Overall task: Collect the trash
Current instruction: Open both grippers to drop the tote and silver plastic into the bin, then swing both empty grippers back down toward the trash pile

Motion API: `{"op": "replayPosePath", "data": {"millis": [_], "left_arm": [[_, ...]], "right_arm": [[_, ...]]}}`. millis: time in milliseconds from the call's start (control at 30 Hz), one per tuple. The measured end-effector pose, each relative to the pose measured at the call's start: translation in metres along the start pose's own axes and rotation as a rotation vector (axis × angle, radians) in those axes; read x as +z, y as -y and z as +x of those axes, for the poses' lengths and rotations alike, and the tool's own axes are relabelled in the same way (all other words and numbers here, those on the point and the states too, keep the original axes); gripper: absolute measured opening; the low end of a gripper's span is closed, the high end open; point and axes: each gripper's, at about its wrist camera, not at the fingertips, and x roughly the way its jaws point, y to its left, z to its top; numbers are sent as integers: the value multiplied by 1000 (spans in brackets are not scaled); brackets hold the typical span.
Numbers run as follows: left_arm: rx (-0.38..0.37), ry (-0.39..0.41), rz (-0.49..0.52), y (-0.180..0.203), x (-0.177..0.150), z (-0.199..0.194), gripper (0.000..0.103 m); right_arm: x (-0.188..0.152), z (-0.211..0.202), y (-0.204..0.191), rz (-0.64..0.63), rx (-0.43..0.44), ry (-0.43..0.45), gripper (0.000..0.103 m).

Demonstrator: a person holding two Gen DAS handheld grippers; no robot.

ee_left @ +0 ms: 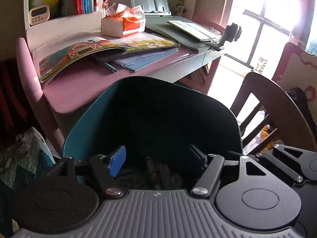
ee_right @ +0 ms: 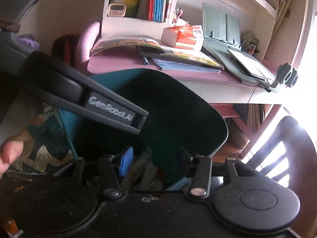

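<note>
Both grippers are hovering over the open mouth of a teal bin (ee_left: 85,130) standing in front of a pink desk (ee_left: 79,83). The left gripper (ee_left: 158,156) is holding its jaws well apart with nothing between them; one blue pad (ee_left: 116,160) is showing clearly. The right gripper (ee_right: 154,160) is likewise standing open and empty above the same opening, with the left tool's grey handle (ee_right: 111,109) crossing that view and a person's fingers (ee_right: 10,154) gripping at the left edge.

Step in hand, as judged: releasing collected trash into the bin. To do it well, the jaws should be staying wide and centred inside the rim until the pieces are falling clear, then lifting straight up so that neither pad is catching the bin wall or the other tool, which is sitting close alongside.

Containers: the bin is holding dark, crumpled pieces (ee_right: 144,170) at its bottom, directly below both grippers; what they are is too dim to tell. On the desk, a torn orange-and-white carton (ee_left: 126,23) is sitting open beside picture books (ee_left: 83,51) and a grey book stand (ee_left: 178,29); it looks the likeliest trash still waiting, though that is a judgement.
</note>
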Motion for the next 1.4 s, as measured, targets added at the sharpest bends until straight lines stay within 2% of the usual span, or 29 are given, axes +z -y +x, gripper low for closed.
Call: {"op": "replayPosePath", "data": {"millis": [267, 433, 500, 833, 900, 1033, 1267, 1400], "left_arm": [[14, 39, -14, -13, -11, -39, 74], [26, 68, -28, -31, -25, -73, 75], [31, 84, -31, -40, -34, -88, 80], [92, 138, -78, -99, -80, -154, 84], [108, 146, -87, -111, -91, -165, 87], [147, 164, -115, -139, -119, -184, 101], [213, 135, -214, -201, -177, -198, 101], [295, 110, -292, -244, -222, -193, 102]], "right_arm": [[1, -33, -5, 46, 49, 51, 54], [2, -56, -18, 51, 49, 97, 55], [3, -67, -27, 47, 69, 118, 56], [7, -91, -81, 22, 199, 155, 57], [6, -92, -93, 20, 227, 158, 57], [4, -89, -121, 12, 293, 156, 58], [-8, -65, -182, -33, 425, 125, 58], [-19, -35, -221, -48, 498, 67, 58]]}}
